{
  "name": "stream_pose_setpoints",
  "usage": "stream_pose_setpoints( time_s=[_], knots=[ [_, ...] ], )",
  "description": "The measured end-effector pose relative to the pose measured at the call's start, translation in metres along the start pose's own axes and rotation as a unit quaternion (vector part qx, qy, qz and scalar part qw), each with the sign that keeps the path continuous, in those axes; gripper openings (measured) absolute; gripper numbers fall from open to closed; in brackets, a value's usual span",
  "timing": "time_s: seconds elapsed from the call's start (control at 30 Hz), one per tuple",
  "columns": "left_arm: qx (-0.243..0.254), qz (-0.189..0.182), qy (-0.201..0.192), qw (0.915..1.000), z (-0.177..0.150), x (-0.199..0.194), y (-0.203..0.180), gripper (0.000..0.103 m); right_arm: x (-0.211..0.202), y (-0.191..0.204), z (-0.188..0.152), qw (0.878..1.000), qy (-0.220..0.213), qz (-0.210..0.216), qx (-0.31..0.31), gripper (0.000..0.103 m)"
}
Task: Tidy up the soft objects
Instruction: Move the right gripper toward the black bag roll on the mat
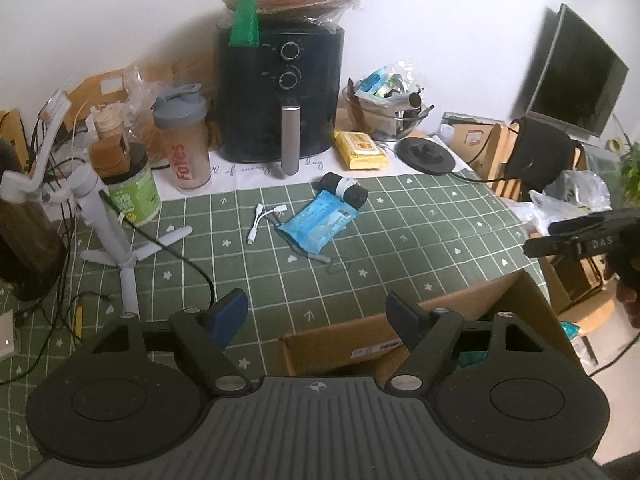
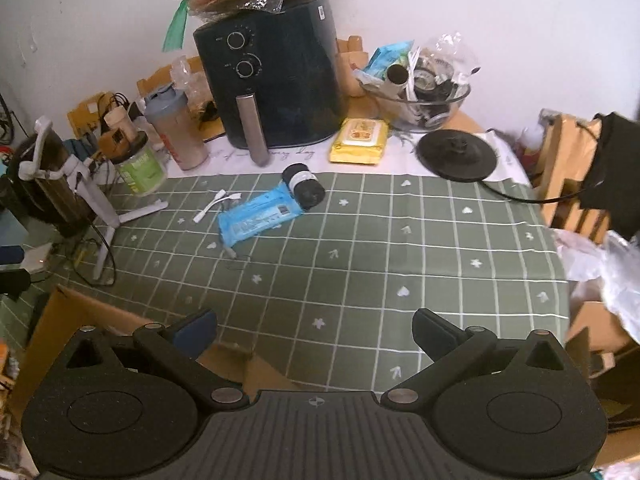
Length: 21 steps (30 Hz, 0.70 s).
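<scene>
1. The left gripper (image 1: 316, 308) stands with its jaws wide apart and nothing between them, over the near edge of the green checked tablecloth (image 1: 400, 216). The cardboard box (image 1: 460, 312) sits just below and to its right, its rim touching the right finger in the left wrist view.
2. The right gripper (image 2: 316, 328) is likewise spread and empty; the box corner (image 2: 80, 312) shows under its left finger.
3. The blue soft packet (image 1: 316, 224) lies flat on the cloth well ahead of both claws, a little left of centre in each view.
4. Its long axis runs diagonally, near end to the left and far end to the right, where it touches the black roll (image 1: 346, 190).
5. A yellow packet (image 1: 360, 150) lies further off, beside the black air fryer (image 1: 280, 92).
6. Neither claw looks clearly nearer; I judge either could reach straight ahead, turning so the jaws cross the packet's short width.
</scene>
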<state>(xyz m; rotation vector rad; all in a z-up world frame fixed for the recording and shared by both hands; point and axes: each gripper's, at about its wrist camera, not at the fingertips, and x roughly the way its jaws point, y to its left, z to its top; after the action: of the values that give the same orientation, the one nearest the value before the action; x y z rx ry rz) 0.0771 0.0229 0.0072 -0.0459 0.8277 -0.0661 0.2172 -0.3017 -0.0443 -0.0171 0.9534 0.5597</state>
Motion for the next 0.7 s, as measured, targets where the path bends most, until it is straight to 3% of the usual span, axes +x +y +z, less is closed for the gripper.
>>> stream_pose_setpoints(
  time_s=[0.17, 0.47, 0.7],
  knots=[
    [0.015, 0.002, 0.000, 0.9999, 0.006, 0.001, -0.003, 0.076, 0.017, -0.008, 0.019, 1.000, 0.008, 0.025, -0.004, 0.103],
    [-0.012, -0.003, 0.011, 0.9999, 0.010, 0.013, -0.002, 0.076, 0.052, -0.010, 0.051, 0.998, -0.002, 0.039, -0.048, 0.103],
    [-0.032, 0.000, 0.015, 0.9994, 0.009, 0.024, -0.005, 0.076, 0.090, -0.012, 0.071, 0.998, -0.004, 0.026, -0.061, 0.103]
  ],
)
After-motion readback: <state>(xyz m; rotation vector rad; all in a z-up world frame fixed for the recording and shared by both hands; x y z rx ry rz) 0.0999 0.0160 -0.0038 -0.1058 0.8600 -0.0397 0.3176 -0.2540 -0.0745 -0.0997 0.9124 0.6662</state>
